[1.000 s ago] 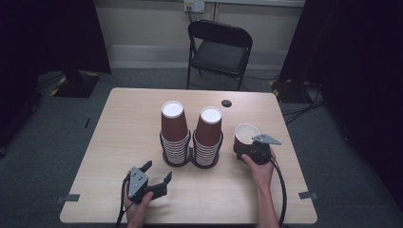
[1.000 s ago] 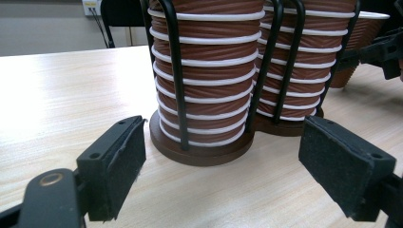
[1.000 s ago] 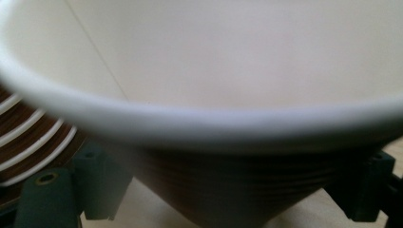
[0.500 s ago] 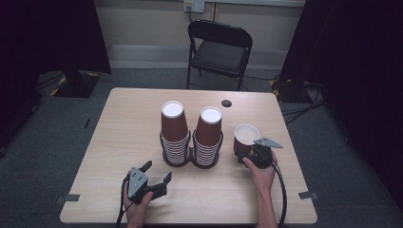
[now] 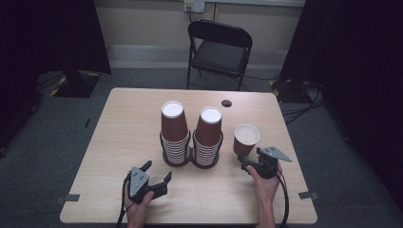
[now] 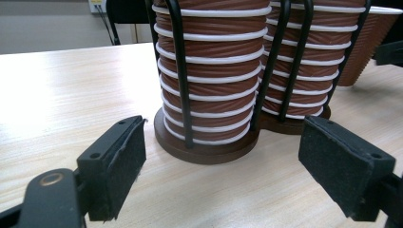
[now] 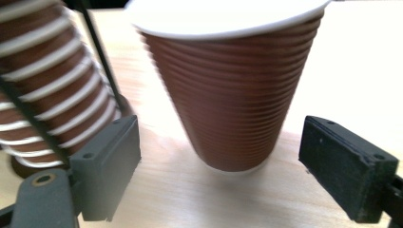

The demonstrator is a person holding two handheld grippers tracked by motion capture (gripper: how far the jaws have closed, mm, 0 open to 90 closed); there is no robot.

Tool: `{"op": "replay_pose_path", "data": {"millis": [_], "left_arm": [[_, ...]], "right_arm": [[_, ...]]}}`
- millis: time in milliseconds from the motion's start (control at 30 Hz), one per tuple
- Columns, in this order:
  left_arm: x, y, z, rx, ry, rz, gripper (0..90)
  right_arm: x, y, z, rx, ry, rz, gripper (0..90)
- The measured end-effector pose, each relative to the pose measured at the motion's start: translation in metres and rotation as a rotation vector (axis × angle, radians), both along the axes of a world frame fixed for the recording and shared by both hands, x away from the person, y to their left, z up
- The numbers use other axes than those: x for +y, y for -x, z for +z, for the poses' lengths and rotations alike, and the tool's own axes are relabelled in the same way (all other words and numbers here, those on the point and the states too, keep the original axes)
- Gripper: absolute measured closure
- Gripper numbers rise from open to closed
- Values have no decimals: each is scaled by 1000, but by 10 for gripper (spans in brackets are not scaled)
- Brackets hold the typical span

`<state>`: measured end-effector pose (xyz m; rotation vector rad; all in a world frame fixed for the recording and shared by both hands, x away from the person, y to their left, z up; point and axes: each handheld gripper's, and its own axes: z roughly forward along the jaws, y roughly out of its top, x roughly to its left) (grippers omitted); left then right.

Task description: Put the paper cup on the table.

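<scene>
Single brown paper cup (image 5: 246, 139) stands upright on the tabletop (image 5: 119, 137), just right of the wire cup holder (image 5: 191, 156) with its two stacks. Right tool (image 5: 248, 164) sits right behind the cup, jaws spread wide, nothing clamped; in the right gripper view the cup (image 7: 228, 90) stands between the two pads with bare gaps either side, so no contact. Cup looks slightly blurred there, can't tell if it's rocking. Left tool (image 5: 157, 172) rests low on the tabletop near the front edge, jaws also apart, pointed at the holder base (image 6: 204, 149), holding nothing.

Step in hand, as I read it: placing or picking the loose cup with the right tool. To do it well: keep the tool level, centre the cup between the pads, close on the lower-middle wall, not the rim. Squeeze lightly since thin paper will likely crush. Keep the left-hand pad off the holder's wire (image 7: 102, 61), which is close. Left tool could steady the holder base if stacks get nudged.
</scene>
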<state>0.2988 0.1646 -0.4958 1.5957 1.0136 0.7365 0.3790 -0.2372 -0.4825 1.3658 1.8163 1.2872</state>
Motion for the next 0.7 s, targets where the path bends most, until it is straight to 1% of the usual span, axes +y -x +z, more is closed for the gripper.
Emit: {"op": "replay_pose_path", "data": {"millis": [33, 67, 100, 133, 200, 233, 300, 333, 367, 433, 500, 533, 600, 633, 700], "left_arm": [[0, 0, 0, -3, -5, 2, 159], [0, 0, 0, -3, -5, 2, 159], [-1, 0, 0, -4, -7, 3, 159], [-1, 0, 0, -3, -8, 2, 159], [-1, 0, 0, -4, -6, 6, 159], [-1, 1, 0, -4, -4, 7, 159], [0, 1, 0, -5, -2, 14, 159], [0, 1, 0, -5, -2, 14, 159], [0, 1, 0, 4, -8, 17, 159], [0, 1, 0, 4, -4, 19, 159], [1, 2, 0, 7, -1, 23, 159], [1, 2, 0, 7, -1, 23, 159], [1, 2, 0, 7, -1, 23, 159], [1, 2, 0, 6, 0, 24, 159], [1, 3, 0, 2, -1, 29, 159]], "right_arm": [[1, 8, 1, -25, -15, 1, 153], [1, 8, 1, -25, -15, 1, 153], [3, 11, 2, -33, -23, 4, 153], [6, 18, 1, -54, -17, 11, 153], [7, 21, 1, -57, -17, 14, 153], [10, 26, 0, -67, -21, 22, 153], [14, 32, 0, -73, -24, 25, 153], [14, 32, 0, -73, -24, 25, 153], [19, 37, -1, -81, -25, 29, 153], [22, 40, -1, -88, -28, 30, 153], [30, 48, 0, -103, -42, 46, 153], [30, 48, 0, -103, -42, 46, 153], [37, 52, 0, -105, -33, 56, 157], [42, 57, 0, -115, -38, 63, 161], [44, 59, -1, -117, -45, 65, 161]]}}
